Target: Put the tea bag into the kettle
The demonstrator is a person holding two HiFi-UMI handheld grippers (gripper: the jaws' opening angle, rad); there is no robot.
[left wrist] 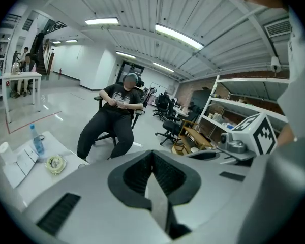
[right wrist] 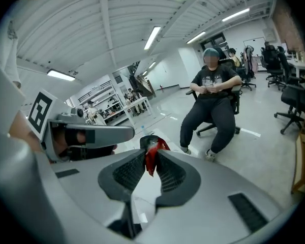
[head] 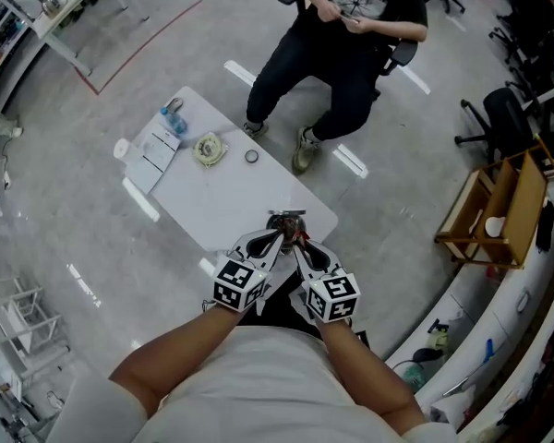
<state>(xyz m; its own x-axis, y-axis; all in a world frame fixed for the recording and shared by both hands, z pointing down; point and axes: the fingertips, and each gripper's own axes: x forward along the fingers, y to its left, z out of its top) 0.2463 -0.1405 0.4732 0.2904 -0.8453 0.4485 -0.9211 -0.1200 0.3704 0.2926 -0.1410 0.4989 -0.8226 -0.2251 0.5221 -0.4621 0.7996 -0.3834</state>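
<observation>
My right gripper (right wrist: 151,162) is shut on a red tea bag packet (right wrist: 152,154), which stands up between its pads; the packet's top end looks dark. In the head view the packet (head: 287,221) hangs over the near edge of the white table (head: 258,201), with both grippers' tips meeting at it. My left gripper (left wrist: 152,171) has its jaws together and I see nothing between them in its own view. A round pale vessel, probably the kettle (head: 209,149), stands further up the table, well beyond both grippers.
A small ring (head: 251,156), a water bottle (head: 173,113), a sheet of paper (head: 157,148) and a white cup (head: 121,149) are on the table's far half. A person sits on a chair (head: 351,26) just beyond the table. A wooden cart (head: 499,212) stands to the right.
</observation>
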